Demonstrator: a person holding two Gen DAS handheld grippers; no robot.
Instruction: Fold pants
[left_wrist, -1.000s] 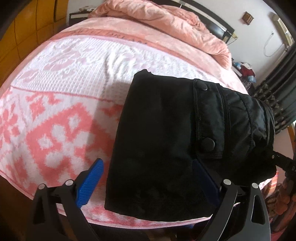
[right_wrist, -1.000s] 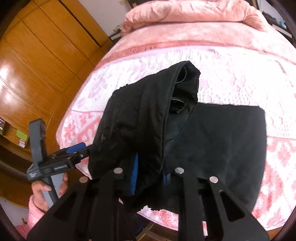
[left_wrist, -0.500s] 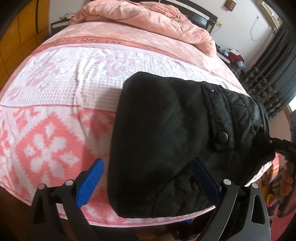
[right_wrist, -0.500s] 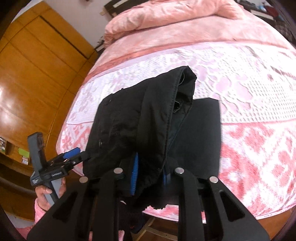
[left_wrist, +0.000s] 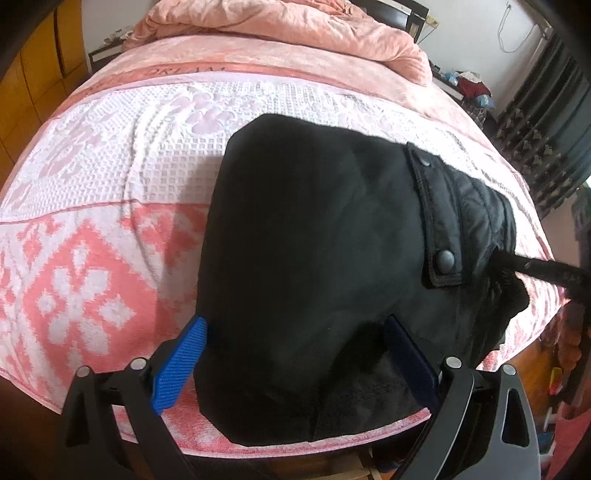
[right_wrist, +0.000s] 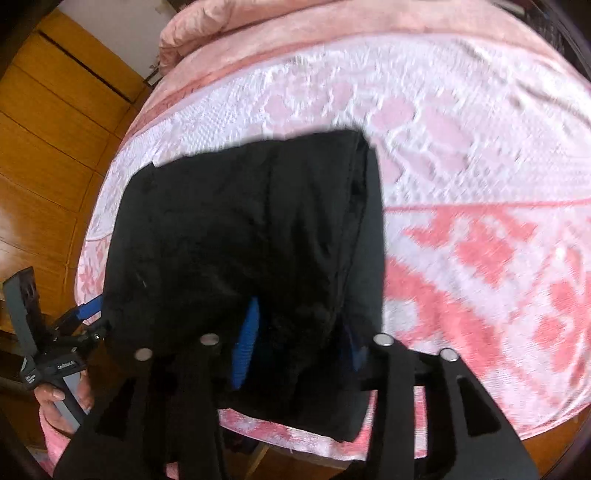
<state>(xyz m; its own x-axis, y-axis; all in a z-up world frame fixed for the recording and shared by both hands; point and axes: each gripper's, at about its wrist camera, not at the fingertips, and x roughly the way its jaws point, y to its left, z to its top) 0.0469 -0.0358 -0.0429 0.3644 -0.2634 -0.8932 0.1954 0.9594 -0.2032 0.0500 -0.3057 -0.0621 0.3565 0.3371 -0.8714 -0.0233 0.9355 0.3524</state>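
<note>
Black pants (left_wrist: 314, 258) lie folded in a thick stack on the pink and white patterned blanket (left_wrist: 92, 221) at the bed's near edge. A flap with two snap buttons (left_wrist: 445, 260) shows on top at the right. My left gripper (left_wrist: 295, 354) is open, its blue pads on either side of the stack's near end. My right gripper (right_wrist: 299, 343) is shut on the pants' edge (right_wrist: 258, 240) and lays it over the stack. Its tip also shows at the right in the left wrist view (left_wrist: 535, 267).
A rumpled pink duvet (left_wrist: 295, 29) lies at the bed's head. Wooden wardrobe panels (right_wrist: 48, 147) stand left of the bed. Dark curtains (left_wrist: 546, 122) and clutter are at the far right. The bed's edge (left_wrist: 295, 448) runs just below the pants.
My right gripper has carried the raised pants fold over and down onto the stack, which now looks flatter. My left gripper stayed open at the stack's near end.
</note>
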